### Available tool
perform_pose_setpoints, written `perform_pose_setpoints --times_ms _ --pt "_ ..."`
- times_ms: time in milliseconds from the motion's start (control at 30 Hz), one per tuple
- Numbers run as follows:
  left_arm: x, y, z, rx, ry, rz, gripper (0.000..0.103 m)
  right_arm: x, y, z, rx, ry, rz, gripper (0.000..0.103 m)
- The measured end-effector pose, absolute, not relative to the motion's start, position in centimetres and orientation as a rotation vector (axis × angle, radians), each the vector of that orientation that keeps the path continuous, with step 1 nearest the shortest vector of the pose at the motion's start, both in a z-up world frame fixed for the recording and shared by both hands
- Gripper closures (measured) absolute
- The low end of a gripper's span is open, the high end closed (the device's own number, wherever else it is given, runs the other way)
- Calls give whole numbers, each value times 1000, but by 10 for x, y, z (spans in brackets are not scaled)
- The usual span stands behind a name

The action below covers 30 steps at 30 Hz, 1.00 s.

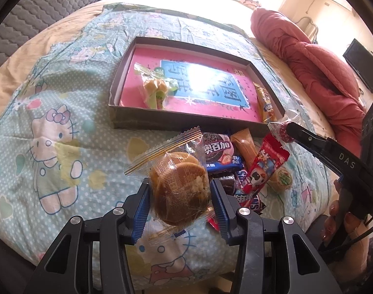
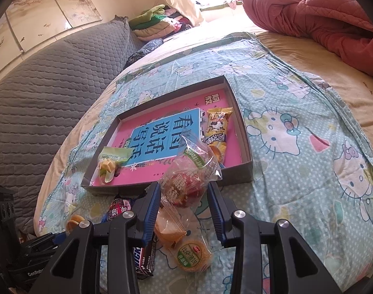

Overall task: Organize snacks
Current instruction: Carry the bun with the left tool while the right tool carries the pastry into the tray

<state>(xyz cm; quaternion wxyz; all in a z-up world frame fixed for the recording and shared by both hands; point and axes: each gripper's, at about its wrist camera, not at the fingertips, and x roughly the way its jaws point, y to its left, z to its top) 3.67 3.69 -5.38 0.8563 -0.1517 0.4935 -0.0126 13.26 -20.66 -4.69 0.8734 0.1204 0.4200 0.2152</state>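
Observation:
My left gripper is shut on a clear-wrapped brown cake, held above a pile of snacks on the bedspread. My right gripper is shut on a clear packet with a red round sweet, just short of the near wall of the shallow cardboard box. In the left wrist view that right gripper reaches in from the right at the box corner. Inside the box lie a green-wrapped pastry and a yellow snack packet.
Loose snacks lie below my right gripper: a chocolate bar, a round cracker packet and a yellow cake. A red quilt is bunched at the far right, a grey padded headboard stands to the left.

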Motion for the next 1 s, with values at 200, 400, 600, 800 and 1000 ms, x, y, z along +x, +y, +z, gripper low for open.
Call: perform_pose_setpoints --times_ms 200,400,600,800,1000 --pt "39 42 -48 -304 1009 -14 53 132 -205 -42 237 858 453 63" --pt "40 43 -39 -277 975 -9 53 131 -205 -37 234 843 451 63" --pt "44 45 -33 -273 959 -9 53 129 -204 -28 229 816 458 63" --pt "55 47 -28 -276 938 1 53 129 -200 -19 213 784 477 63" --pt "66 52 -24 -276 918 12 53 133 -198 -15 212 768 486 63"
